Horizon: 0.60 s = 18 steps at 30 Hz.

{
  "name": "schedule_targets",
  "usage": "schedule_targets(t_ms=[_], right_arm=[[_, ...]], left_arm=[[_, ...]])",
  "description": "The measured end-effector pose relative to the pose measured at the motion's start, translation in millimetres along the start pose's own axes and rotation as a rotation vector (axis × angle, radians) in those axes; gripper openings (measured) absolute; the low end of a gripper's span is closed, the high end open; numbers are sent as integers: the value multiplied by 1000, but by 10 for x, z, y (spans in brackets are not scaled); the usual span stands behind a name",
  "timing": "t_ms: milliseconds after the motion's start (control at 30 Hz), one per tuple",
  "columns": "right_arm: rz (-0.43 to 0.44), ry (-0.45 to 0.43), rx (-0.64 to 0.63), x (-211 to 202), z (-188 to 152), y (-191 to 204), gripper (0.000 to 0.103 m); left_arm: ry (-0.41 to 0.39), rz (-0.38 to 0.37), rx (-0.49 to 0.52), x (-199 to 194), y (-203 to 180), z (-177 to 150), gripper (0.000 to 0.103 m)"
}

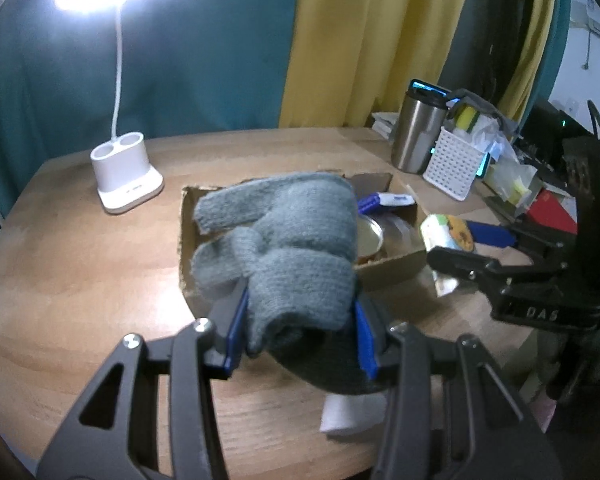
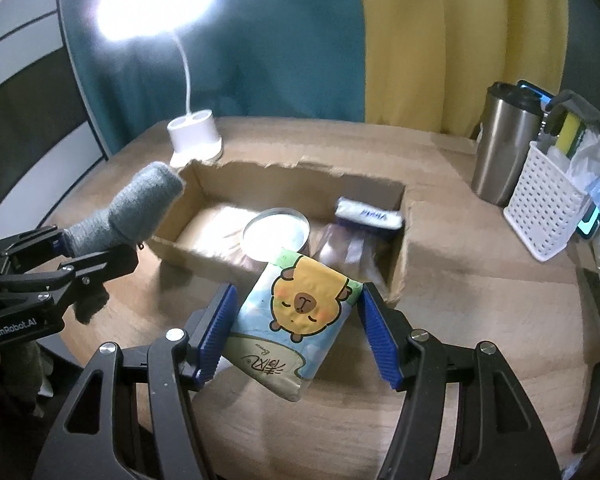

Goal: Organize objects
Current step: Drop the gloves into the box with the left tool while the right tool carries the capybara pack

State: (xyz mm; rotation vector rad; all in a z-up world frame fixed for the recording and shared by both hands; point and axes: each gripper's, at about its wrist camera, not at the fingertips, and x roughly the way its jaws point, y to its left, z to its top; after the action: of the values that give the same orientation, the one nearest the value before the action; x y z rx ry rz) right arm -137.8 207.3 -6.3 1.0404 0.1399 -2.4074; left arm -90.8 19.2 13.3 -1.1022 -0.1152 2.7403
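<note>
Two items are held near the cardboard box (image 2: 284, 184). The left gripper (image 1: 300, 334) clamps the gray knit gloves (image 1: 284, 240): soft, light, floppy; grip mid-bundle. The right gripper (image 2: 296, 332) pinches the tissue pack (image 2: 296, 320) at 6 o'clock of the box: light, compressible, slippery film; grip by its long edges.

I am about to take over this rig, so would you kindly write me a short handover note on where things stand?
Left gripper: shut on the grey knitted gloves, held above the near end of the torn brown cardboard box.
Right gripper: shut on the tissue pack with the cartoon capybara print, held just in front of the box.
Already in the box: a round metal-lidded tin, a clear plastic container and a small white and blue item.
Left to do: lower the gloves and tissue pack into the box, probably into its free left part, then release.
</note>
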Motion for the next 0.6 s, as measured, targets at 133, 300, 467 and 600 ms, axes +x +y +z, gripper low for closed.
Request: schedule_targets(t_ms=[133, 300, 467, 600], right_arm=[[-7, -14, 8, -11, 63, -93, 66], [-1, -19, 2, 18, 169, -138, 66], [10, -17, -11, 61, 244, -144, 66], [20, -14, -9, 114, 296, -161, 66]], left_arm=[[-3, 10, -12, 52, 13, 77, 46], [7, 11, -41, 150, 58, 144, 46], [23, -13, -66, 254, 79, 191, 46], [41, -21, -90, 363, 142, 223, 46]])
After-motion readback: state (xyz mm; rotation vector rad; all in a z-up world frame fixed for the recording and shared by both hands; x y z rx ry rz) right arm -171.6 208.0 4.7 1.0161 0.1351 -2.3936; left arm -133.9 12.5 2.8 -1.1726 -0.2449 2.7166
